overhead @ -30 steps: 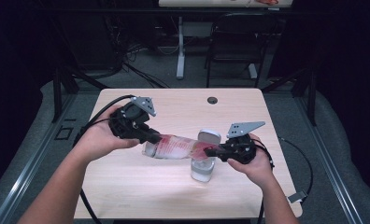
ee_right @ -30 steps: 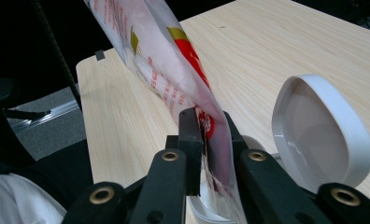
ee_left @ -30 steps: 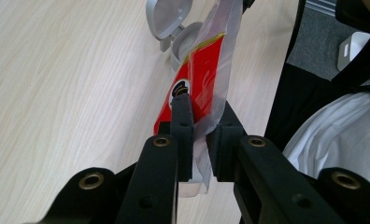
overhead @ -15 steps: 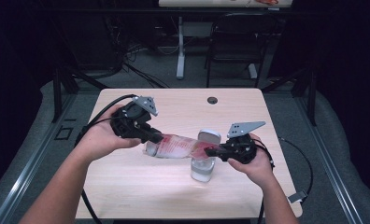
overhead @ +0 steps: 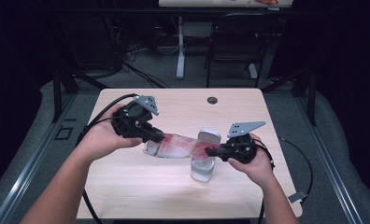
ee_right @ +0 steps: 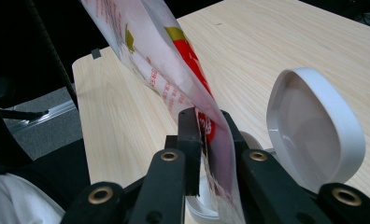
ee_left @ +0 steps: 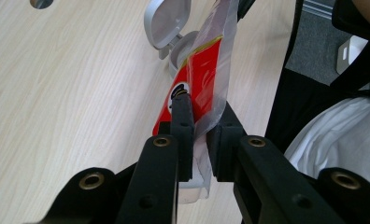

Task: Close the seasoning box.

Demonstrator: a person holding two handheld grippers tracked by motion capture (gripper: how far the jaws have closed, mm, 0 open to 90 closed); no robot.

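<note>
A red and clear plastic bag (overhead: pixel 176 144) (ee_left: pixel 206 70) (ee_right: pixel 145 42) is stretched nearly level between both grippers, above the table. My left gripper (overhead: pixel 156 137) (ee_left: pixel 202 116) is shut on the bag's left end. My right gripper (overhead: pixel 211 150) (ee_right: pixel 209 123) is shut on its right end. That end slopes down to the mouth of a small clear jar (overhead: pixel 202 170) (ee_left: pixel 185 46), which stands on the table under my right gripper. The jar's white hinged lid (overhead: pixel 209 136) (ee_left: pixel 167 21) (ee_right: pixel 314 126) is flipped up and open.
The light wooden table (overhead: pixel 127 186) has a round cable hole (overhead: pixel 212 100) near its far edge. Beyond the table stand a dark chair (overhead: pixel 234 42) and a desk leg (overhead: pixel 180 51), with cables on the floor.
</note>
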